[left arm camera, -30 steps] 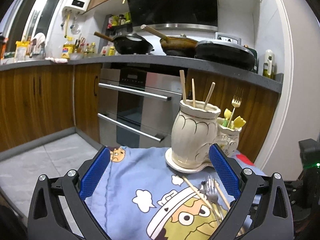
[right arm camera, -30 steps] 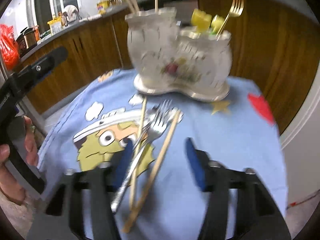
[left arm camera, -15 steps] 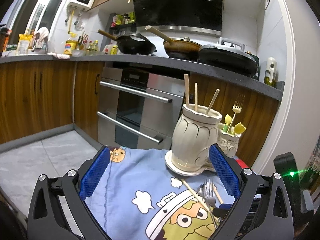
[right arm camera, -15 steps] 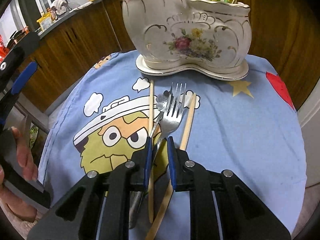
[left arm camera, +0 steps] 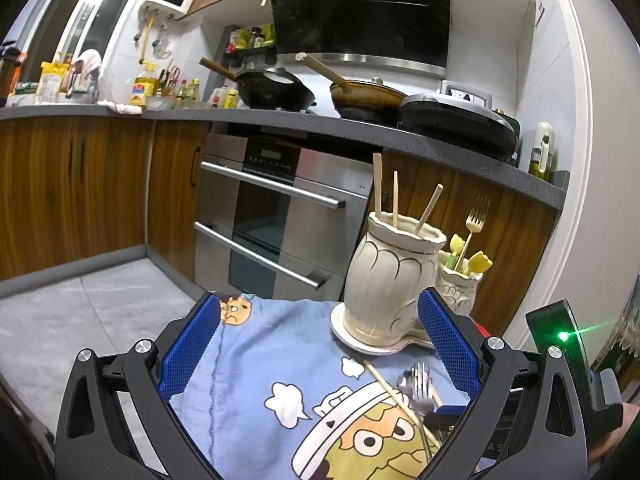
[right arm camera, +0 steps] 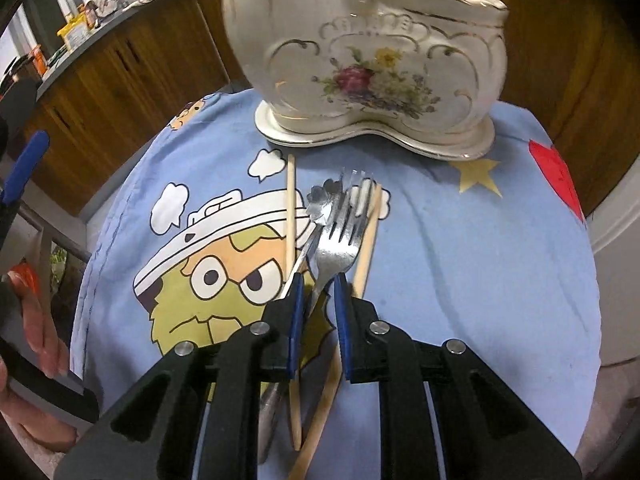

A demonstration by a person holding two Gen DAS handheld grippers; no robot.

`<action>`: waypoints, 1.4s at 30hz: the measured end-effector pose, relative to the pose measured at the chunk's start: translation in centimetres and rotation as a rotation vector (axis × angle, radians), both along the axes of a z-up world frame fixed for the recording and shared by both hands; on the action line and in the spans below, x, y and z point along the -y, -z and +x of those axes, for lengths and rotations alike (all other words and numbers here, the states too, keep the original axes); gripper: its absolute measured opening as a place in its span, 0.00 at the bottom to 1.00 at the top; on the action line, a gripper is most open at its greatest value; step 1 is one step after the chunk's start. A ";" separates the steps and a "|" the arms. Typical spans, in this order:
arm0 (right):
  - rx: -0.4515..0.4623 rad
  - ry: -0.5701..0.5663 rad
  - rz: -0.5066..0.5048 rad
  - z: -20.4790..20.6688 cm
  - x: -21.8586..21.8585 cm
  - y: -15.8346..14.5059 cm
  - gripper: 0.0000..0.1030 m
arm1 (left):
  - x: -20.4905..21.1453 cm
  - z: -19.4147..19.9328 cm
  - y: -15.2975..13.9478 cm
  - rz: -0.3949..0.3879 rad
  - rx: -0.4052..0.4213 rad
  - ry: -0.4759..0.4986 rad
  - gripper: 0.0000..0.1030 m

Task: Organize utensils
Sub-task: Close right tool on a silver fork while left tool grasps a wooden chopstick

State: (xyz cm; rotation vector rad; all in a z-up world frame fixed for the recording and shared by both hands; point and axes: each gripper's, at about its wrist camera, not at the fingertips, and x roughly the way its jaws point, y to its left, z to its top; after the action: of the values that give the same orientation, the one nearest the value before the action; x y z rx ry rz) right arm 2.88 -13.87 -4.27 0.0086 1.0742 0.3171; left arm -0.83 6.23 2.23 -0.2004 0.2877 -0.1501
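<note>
R tongs (right arm camera: pixel 316 284) clenched on 1 fork (right arm camera: pixel 338 232), 6 o'clock of holder (right arm camera: pixel 372 76); beside: 2 chopsticks (right arm camera: pixel 291 208), 1 spoon (right arm camera: pixel 322 200). L tongs (left arm camera: pixel 320 340) released. 3 sticks in holder.

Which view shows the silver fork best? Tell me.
The right wrist view. There the fork lies close up, its tines plain, its neck between the right gripper's nearly closed jaws. The left wrist view shows only its tines, small, low at the right.
</note>
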 end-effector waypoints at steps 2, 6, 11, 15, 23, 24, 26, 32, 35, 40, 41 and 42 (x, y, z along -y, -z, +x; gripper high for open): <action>-0.007 0.010 0.004 0.0 0.1 0.0 0.15 | -0.2 0.0 0.1 -0.005 0.000 0.001 0.95; 0.042 -0.017 -0.065 -0.6 -1.0 0.1 0.15 | -0.2 0.0 0.1 -0.003 -0.002 0.003 0.95; 0.093 -0.032 -0.087 -1.4 -1.2 0.1 0.09 | -0.2 0.0 0.1 0.000 -0.003 0.003 0.95; 0.110 -0.018 -0.012 -1.9 -0.3 -0.4 0.05 | -0.1 0.0 0.2 0.001 -0.007 0.003 0.95; 0.204 -0.017 0.132 -4.5 3.4 -3.0 0.05 | 1.2 0.5 0.6 0.038 -0.045 0.046 0.95; 0.219 -0.015 0.138 -4.8 3.9 -3.3 0.05 | 1.8 0.6 0.6 0.049 -0.061 0.065 0.95; 0.255 0.000 0.160 -5.6 5.4 -4.1 0.05 | 2.8 0.7 0.8 0.070 -0.092 0.092 0.95; 0.349 0.047 0.208 -6.9 10.0 -5.4 0.05 | 7.4 0.9 2.6 0.128 -0.272 0.194 0.94; 0.412 0.061 0.233 -7.6 11.4 -5.8 0.05 | 9.5 0.9 3.6 0.167 -0.341 0.228 0.88; 0.416 0.051 0.274 -7.2 13.0 -5.2 0.05 | 13.8 0.8 4.9 0.285 -0.429 0.276 0.51; 0.419 0.046 0.277 -7.2 13.2 -5.1 0.05 | 14.4 1.0 5.1 0.295 -0.447 0.282 0.48; 0.420 0.044 0.279 -7.1 13.3 -5.0 0.05 | 15.2 1.1 5.4 0.312 -0.467 0.286 0.44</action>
State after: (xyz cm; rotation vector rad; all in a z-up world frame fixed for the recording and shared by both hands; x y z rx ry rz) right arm -4.22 -27.20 0.75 0.2060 0.6071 0.4063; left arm 0.26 -8.93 -3.17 0.1213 0.7988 -0.3391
